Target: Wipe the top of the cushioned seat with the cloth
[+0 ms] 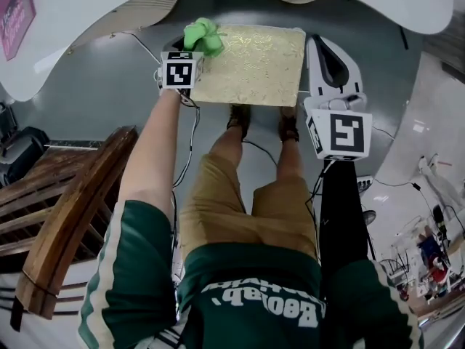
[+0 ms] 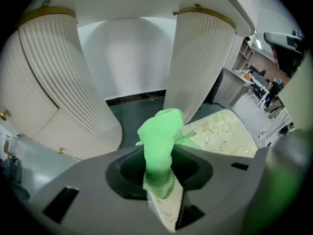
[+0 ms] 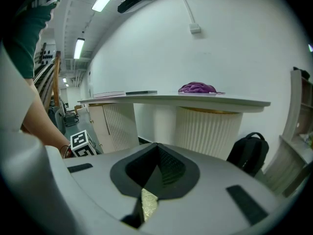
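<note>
The person stands over the cushioned seat [image 1: 254, 67], whose gold-patterned top lies just in front of the feet. The left gripper [image 1: 195, 51] has its jaws clenched on the green cloth [image 1: 203, 36]. In the left gripper view the cloth is pinched between them, and its free end stands up in a bunch ahead of the jaws. The cloth is at the far left corner of the seat, and I cannot tell for sure whether it presses on the fabric or hangs just above it. The right gripper [image 1: 321, 46] is beside the right edge of the seat, its jaws pressed together with nothing between them, and it takes no part. I judge that the wiping is at a corner, at one end of a stroke. The next move calls for pressing the cloth flat on the top and drawing it across toward the right edge, row after row, without sliding off the border near the ribbed table leg [image 2: 200, 62].
</note>
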`<action>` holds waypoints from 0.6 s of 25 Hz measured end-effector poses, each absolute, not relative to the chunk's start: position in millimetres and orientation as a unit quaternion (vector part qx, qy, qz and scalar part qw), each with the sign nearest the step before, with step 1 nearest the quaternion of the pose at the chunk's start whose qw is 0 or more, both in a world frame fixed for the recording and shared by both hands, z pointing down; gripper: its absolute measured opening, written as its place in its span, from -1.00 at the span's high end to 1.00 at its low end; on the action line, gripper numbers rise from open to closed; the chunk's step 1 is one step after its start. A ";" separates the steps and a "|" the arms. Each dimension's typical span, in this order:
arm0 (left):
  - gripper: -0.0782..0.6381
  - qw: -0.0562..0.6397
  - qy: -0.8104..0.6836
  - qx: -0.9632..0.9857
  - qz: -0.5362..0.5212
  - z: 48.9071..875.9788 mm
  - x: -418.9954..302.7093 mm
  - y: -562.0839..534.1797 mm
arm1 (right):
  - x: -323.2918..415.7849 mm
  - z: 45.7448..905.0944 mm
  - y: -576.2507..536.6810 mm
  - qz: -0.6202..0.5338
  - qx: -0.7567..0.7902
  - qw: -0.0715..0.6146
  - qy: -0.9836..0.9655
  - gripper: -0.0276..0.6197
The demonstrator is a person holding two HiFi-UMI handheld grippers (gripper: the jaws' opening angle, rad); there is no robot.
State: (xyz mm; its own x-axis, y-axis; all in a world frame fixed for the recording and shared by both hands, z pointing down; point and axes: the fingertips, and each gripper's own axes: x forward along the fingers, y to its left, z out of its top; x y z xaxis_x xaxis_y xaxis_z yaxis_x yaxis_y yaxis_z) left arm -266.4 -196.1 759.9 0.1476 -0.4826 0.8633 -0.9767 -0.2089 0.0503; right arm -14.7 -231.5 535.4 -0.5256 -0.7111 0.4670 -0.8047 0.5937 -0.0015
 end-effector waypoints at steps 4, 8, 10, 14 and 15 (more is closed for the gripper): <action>0.37 0.348 -0.550 0.651 0.390 766.7 -306.2 -178.9 | -20.2 531.6 -235.5 0.105 0.440 0.213 -0.866 0.89; 0.37 0.370 -0.565 0.631 0.381 767.9 -324.5 -168.2 | -23.3 530.7 -235.1 0.105 0.443 0.211 -0.865 0.89; 0.37 0.363 -0.565 0.638 0.376 763.0 -322.7 -171.5 | -24.7 528.9 -233.5 0.104 0.443 0.210 -0.865 0.89; 0.37 0.330 -0.553 0.673 0.364 738.5 -302.1 -179.9 | -26.0 521.3 -229.2 0.100 0.442 0.208 -0.867 0.89; 0.37 0.324 -0.551 0.681 0.359 731.9 -294.9 -181.3 | -24.9 519.4 -229.3 0.098 0.442 0.207 -0.867 0.89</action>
